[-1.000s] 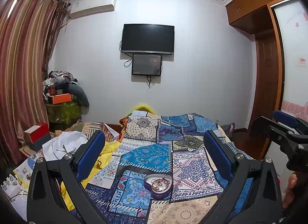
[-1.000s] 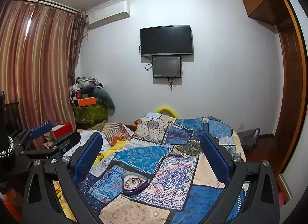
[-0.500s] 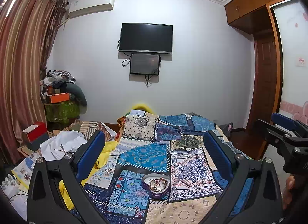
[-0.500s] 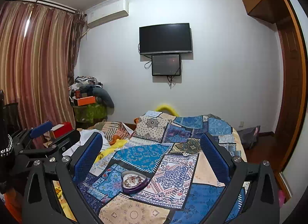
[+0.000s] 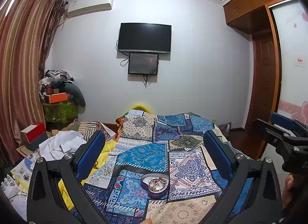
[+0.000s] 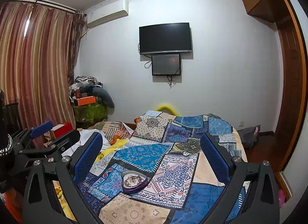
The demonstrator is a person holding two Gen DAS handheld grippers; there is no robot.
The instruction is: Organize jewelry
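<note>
I held both claws wide and empty: left gripper [image 5: 154,150], right gripper [image 6: 151,148] above the patchwork quilt [image 5: 184,168], heart-shaped jewelry box [image 5: 155,185] at six o'clock.

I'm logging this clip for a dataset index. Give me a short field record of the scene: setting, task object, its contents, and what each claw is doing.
setting: bedroom, bed covered by a patchwork quilt
task object: heart-shaped purple box, lid off, resting on the quilt
contents: tangled jewelry, pieces too small to tell apart
left claw: open, empty, above the bed, box between its fingers in view
right claw: open, empty, box low and left of centre
wall: dark TV with a smaller screen under it
left side: striped curtains, pile of clothes and boxes
</note>
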